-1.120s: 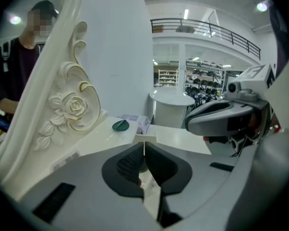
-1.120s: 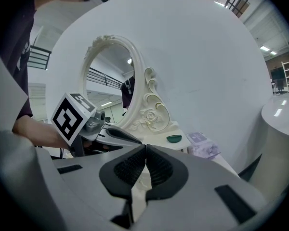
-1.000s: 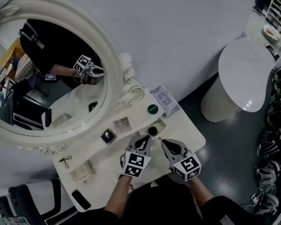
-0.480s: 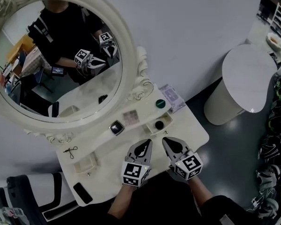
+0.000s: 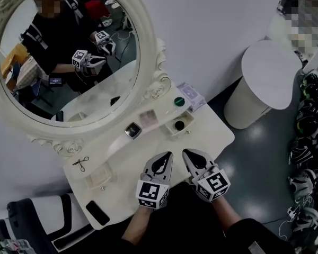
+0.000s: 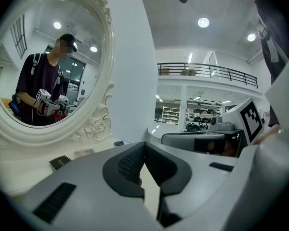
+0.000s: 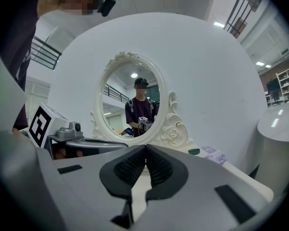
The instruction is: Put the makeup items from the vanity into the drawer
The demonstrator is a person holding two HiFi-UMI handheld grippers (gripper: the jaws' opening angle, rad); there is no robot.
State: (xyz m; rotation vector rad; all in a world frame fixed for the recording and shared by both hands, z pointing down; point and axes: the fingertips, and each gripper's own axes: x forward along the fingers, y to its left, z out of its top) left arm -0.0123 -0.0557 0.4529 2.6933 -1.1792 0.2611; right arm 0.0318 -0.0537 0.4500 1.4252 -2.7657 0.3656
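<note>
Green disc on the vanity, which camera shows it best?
The head view: the green disc is seen whole from above, beside the patterned box. The right gripper view shows it small and edge-on. The left gripper view has only a dark speck that may be it.

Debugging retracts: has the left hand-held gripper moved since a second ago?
Yes. The left hand-held gripper has pulled back toward the person, away from the tray holding the black pot; its tips were nearly at that tray before.
</note>
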